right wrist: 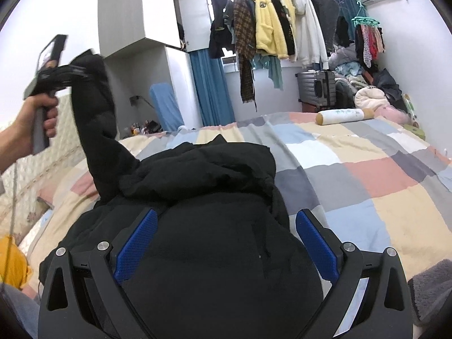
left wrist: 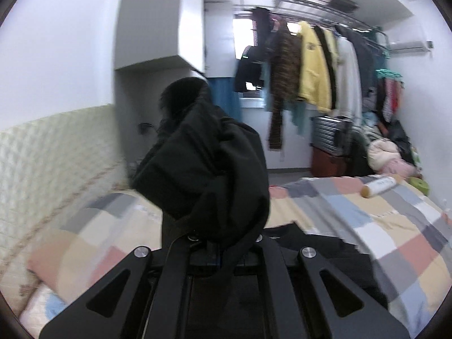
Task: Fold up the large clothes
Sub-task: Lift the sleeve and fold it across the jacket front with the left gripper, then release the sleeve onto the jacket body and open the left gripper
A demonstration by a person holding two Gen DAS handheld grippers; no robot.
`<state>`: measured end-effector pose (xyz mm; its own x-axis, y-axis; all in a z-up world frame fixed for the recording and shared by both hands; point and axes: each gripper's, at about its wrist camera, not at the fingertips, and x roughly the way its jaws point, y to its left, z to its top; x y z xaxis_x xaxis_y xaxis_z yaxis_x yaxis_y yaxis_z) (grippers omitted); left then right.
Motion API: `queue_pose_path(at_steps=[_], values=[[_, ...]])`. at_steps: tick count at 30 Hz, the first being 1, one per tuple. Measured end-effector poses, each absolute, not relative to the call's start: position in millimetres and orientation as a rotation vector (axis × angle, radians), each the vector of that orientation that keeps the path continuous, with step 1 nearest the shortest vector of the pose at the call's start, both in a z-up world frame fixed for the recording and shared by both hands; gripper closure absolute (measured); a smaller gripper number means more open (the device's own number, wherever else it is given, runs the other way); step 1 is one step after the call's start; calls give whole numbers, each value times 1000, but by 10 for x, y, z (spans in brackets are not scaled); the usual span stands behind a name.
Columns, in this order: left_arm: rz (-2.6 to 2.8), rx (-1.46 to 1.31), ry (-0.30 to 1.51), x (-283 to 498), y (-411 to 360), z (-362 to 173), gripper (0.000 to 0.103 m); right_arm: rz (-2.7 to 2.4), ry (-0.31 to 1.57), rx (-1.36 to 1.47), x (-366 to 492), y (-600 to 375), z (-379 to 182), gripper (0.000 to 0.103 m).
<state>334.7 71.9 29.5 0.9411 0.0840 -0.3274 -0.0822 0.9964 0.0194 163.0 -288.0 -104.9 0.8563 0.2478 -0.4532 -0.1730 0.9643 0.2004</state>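
Under me is a bed (right wrist: 367,175) covered with a patchwork quilt of grey, pink, blue, cream and white squares. In the right wrist view a cream roll pillow (right wrist: 343,116) lies toward the far right of the quilt. A rail of hanging clothes (right wrist: 271,34) runs along the top of the frame, with a yellow fleece among them, a blue curtain (right wrist: 210,90) below it at centre, a grey suitcase (right wrist: 316,86) to the right and a white cabinet (right wrist: 138,11) in the upper left.

The black coat (right wrist: 214,226) fills the lower middle of the right wrist view, puffy and rumpled, heaped on the quilt. One sleeve (right wrist: 96,107) rises from the heap to the upper left.

My left gripper (right wrist: 67,72), held in my left hand (right wrist: 42,115), is clamped on the end of that sleeve, raised above the bed. In the left wrist view the bunched black cloth blocks the centre, right at my fingers.

My right gripper (right wrist: 226,245) stands wide apart, its blue pads (right wrist: 135,245) either side of the coat's bulk, gripping nothing.
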Motion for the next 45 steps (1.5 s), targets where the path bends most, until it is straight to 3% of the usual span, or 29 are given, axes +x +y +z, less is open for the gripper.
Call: queue_pose_path(at_steps=[9,24,33,39,40,41,43,44,45], values=[[-91,16,422,3655,-266,-372,99,233,505,204,1658,-3018,-1109,3],[-191,-30,667,4008,-844,-1639,100,256,550,255,1863,-3063,-1301,3],[-181,-36,703,4010,-881,-1602,97,269,562,256,1952,-3026,-1345,3],[-156,-77,718,3943,-824,-1507,80,268,541,251,1887,-3033,-1293,3],[-153,-74,717,3907,-821,-1467,72,270,536,256,1884,-3041,-1281,3],[-151,-71,714,3890,-803,-1462,54,270,529,259,1872,-3047,-1270,3],[-146,-61,682,3771,-769,-1386,29,265,519,254,1861,-3043,-1256,3],[-140,-53,661,3715,-748,-1360,23,264,520,253,1860,-3039,-1259,3],[-137,-44,637,3644,-720,-1312,23,268,524,252,1864,-3032,-1266,3]])
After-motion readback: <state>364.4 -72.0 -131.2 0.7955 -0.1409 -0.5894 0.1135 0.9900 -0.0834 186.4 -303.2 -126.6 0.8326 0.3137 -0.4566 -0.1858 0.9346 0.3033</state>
